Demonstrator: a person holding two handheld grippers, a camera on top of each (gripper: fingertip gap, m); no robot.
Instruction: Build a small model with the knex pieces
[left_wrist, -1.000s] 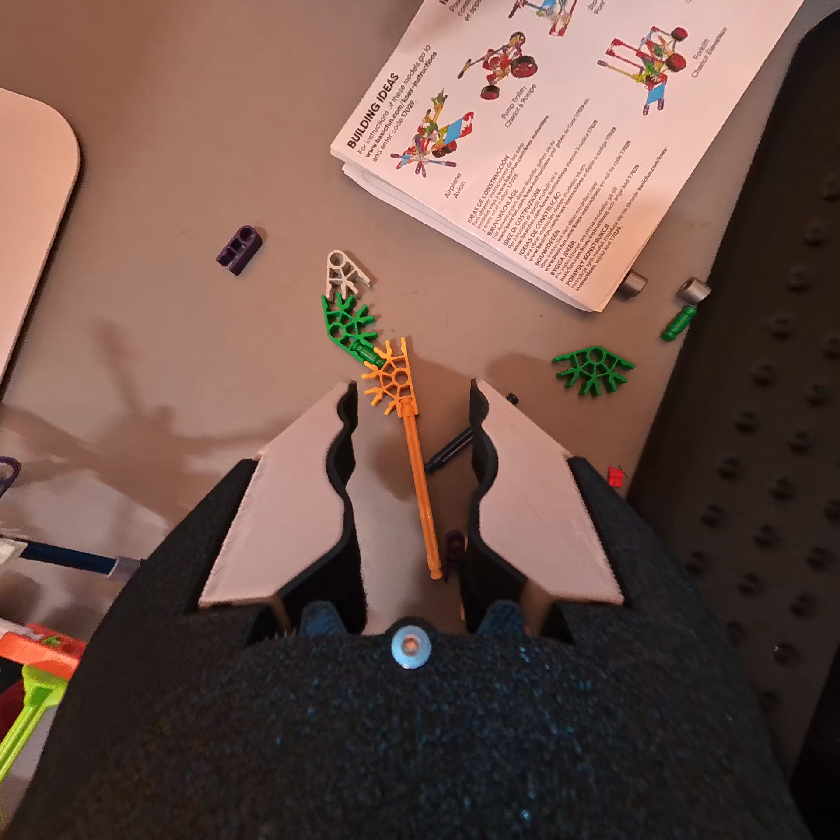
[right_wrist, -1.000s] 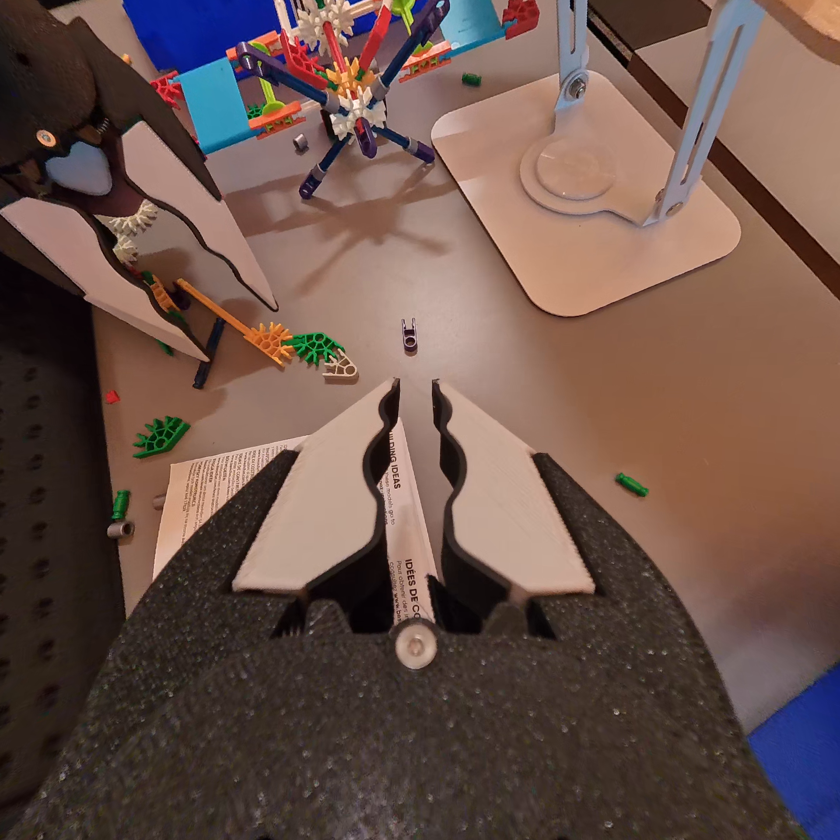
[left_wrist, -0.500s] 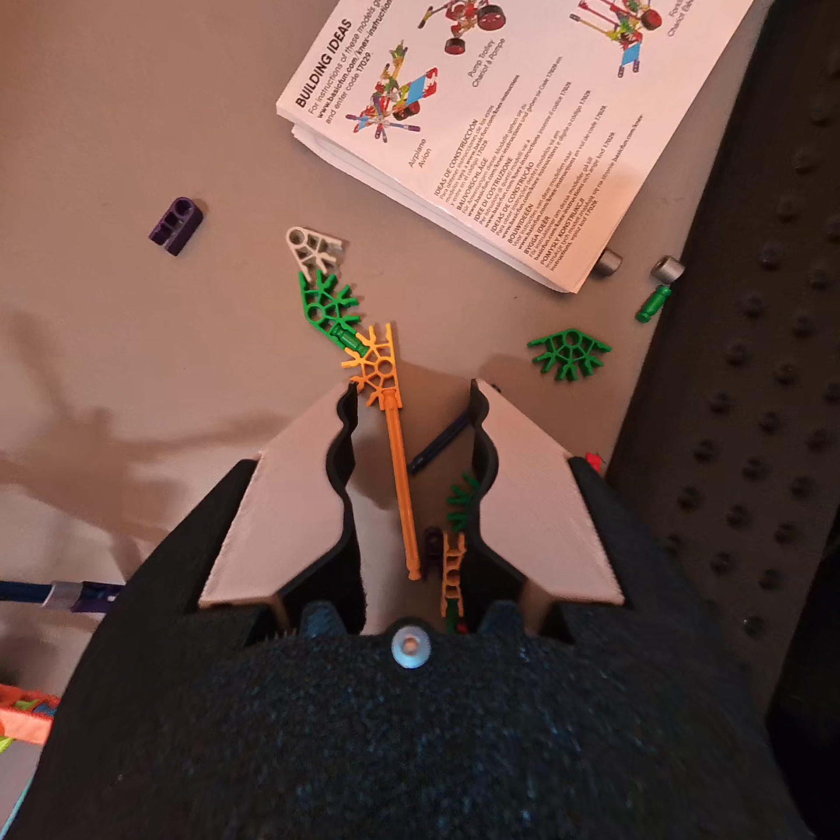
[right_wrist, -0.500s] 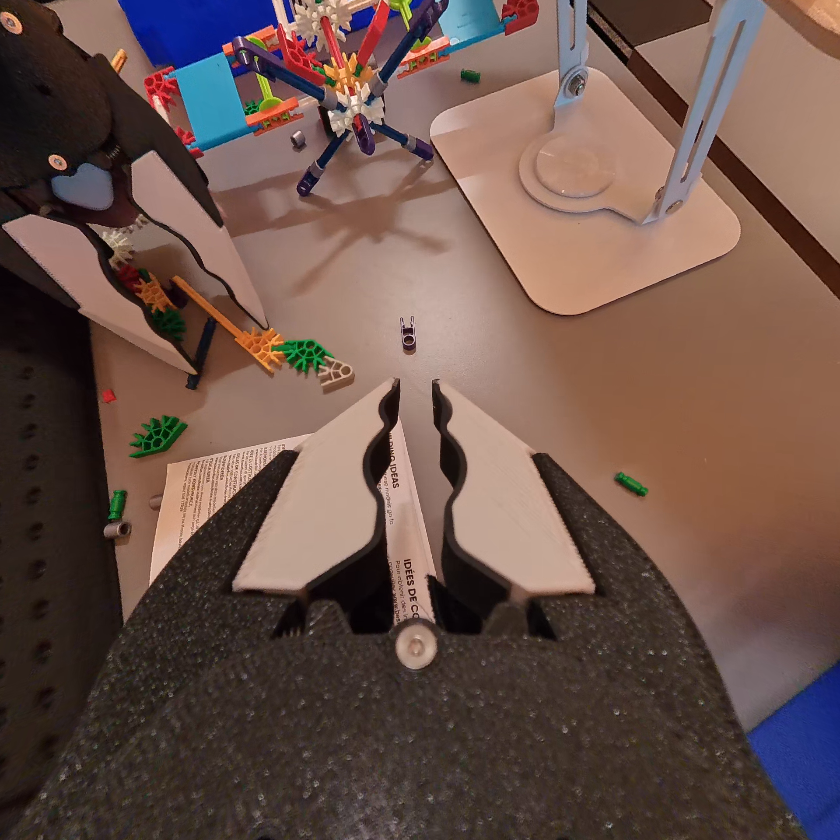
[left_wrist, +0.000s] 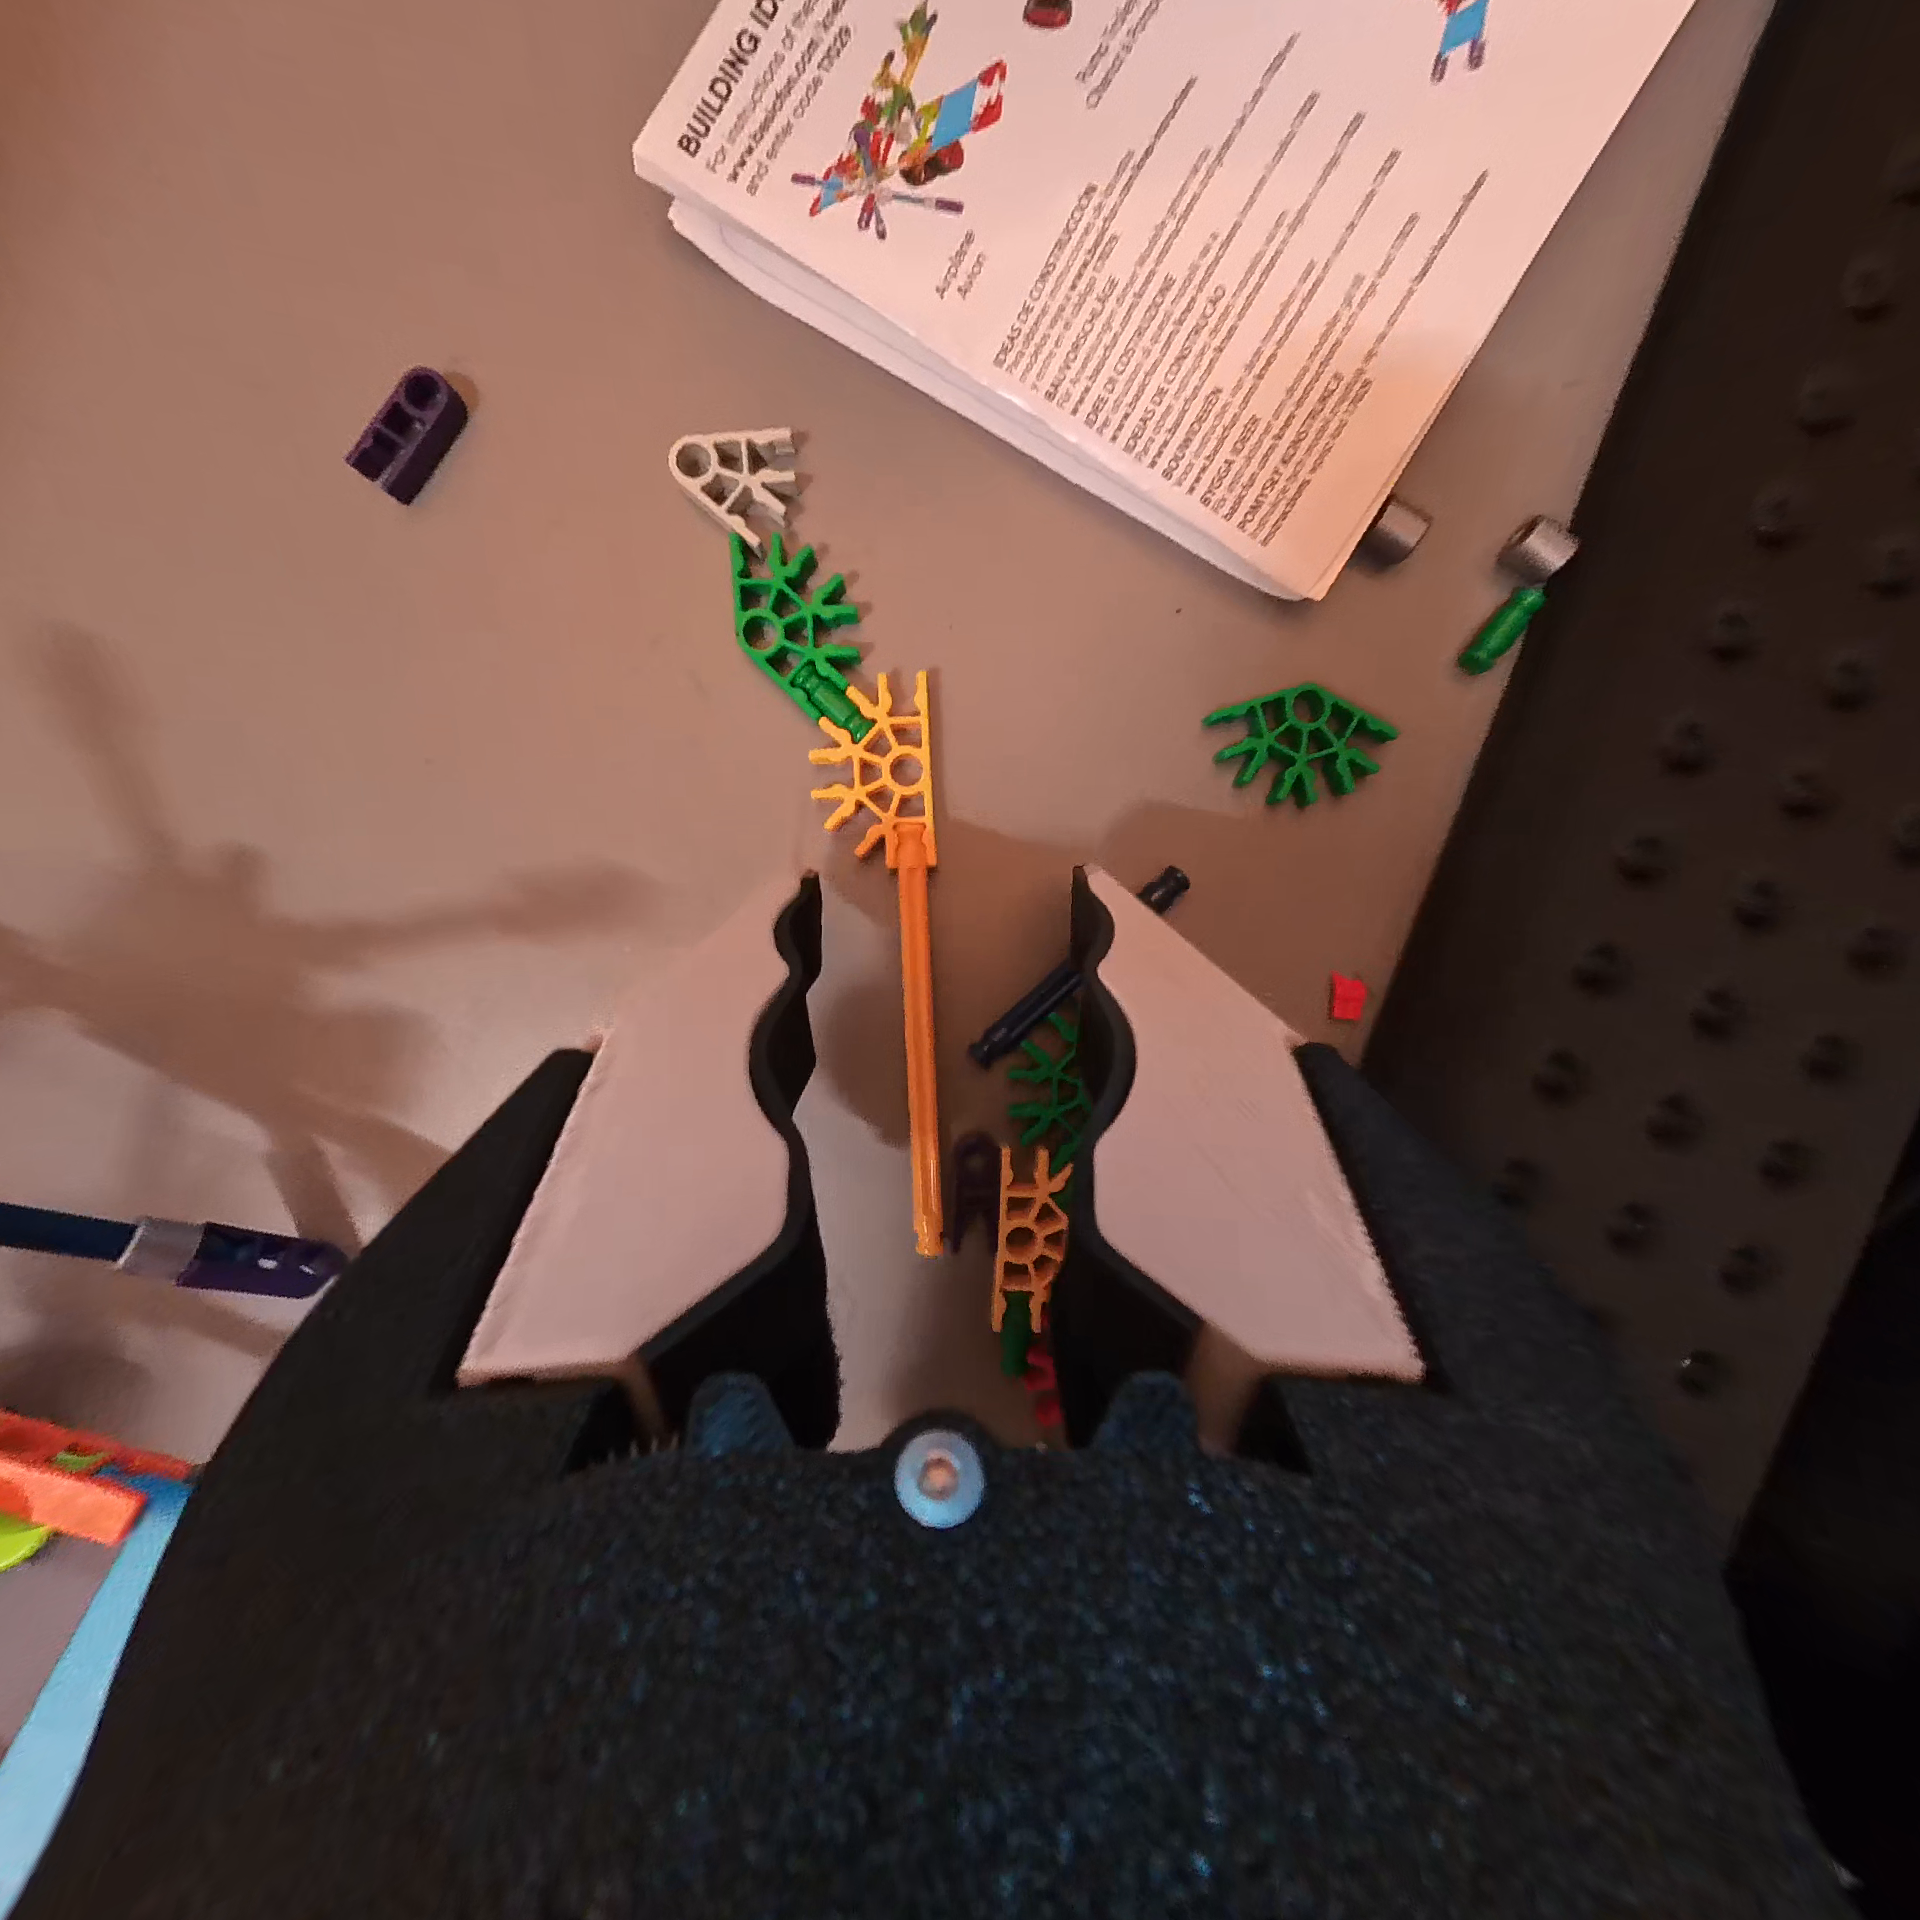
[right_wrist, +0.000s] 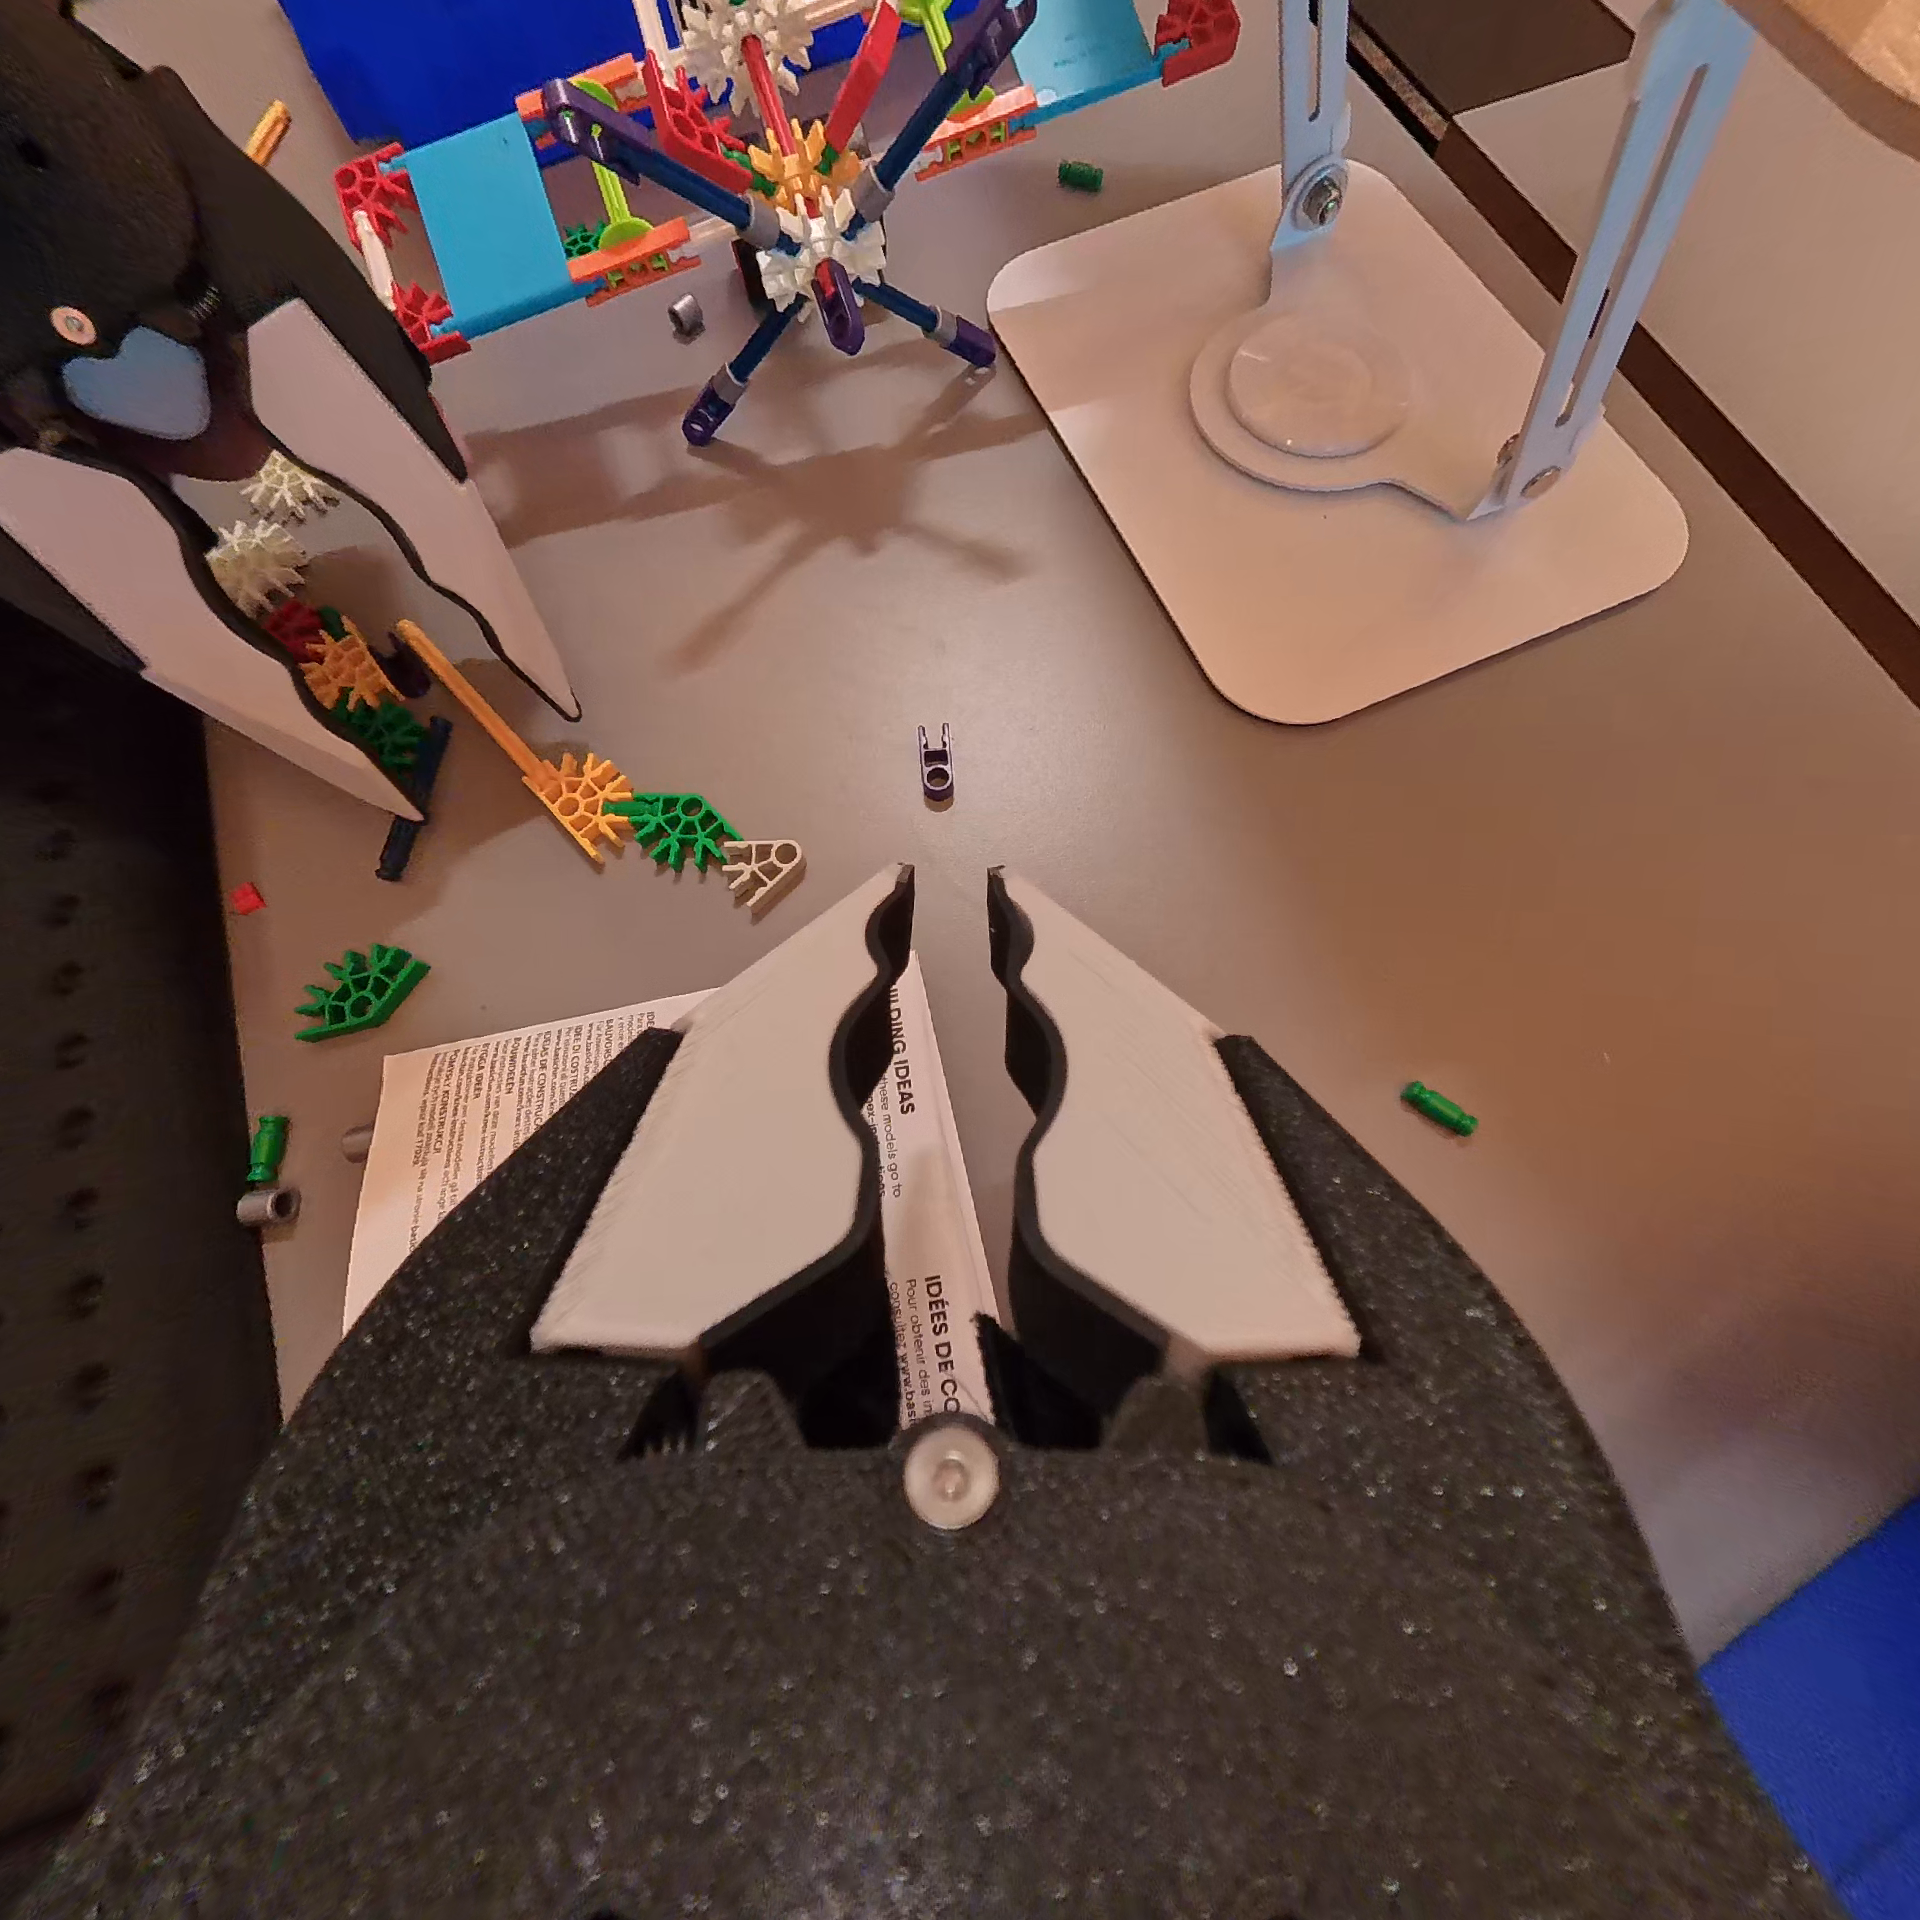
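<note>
My left gripper (left_wrist: 945, 883) is open. Its fingers stand either side of an orange rod (left_wrist: 920, 1039) that lies on the grey table. The rod joins an orange connector (left_wrist: 883, 769), a green connector (left_wrist: 795, 623) and a grey connector (left_wrist: 738, 478). By the right finger (left_wrist: 1195, 1091) lie a dark blue rod (left_wrist: 1039, 1008) and a chain of green and orange connectors (left_wrist: 1034, 1226). My right gripper (right_wrist: 951, 881) is open by a narrow gap and empty, above a white booklet (right_wrist: 468, 1122). The left gripper (right_wrist: 483, 758) shows at the far left of the right wrist view.
A purple clip (right_wrist: 938, 764) lies ahead of the right gripper. A colourful rod-and-connector model (right_wrist: 790, 208) stands at the back beside a white stand base (right_wrist: 1340, 447). A loose green connector (left_wrist: 1299, 743), grey spacers (left_wrist: 1397, 535) and short green rods (right_wrist: 1439, 1107) are scattered. A black studded mat (left_wrist: 1714, 935) borders the table. The left gripper's tips are roughly 15 centimeters from the right gripper's. The green connector (left_wrist: 795, 623) is about 5 centimeters from my left fingertips. Look for it in the right wrist view (right_wrist: 672, 827) too.
My left gripper has drawn back along the orange rod, so the green and orange connector chain now shows by its right finger. The right gripper has stayed still.
</note>
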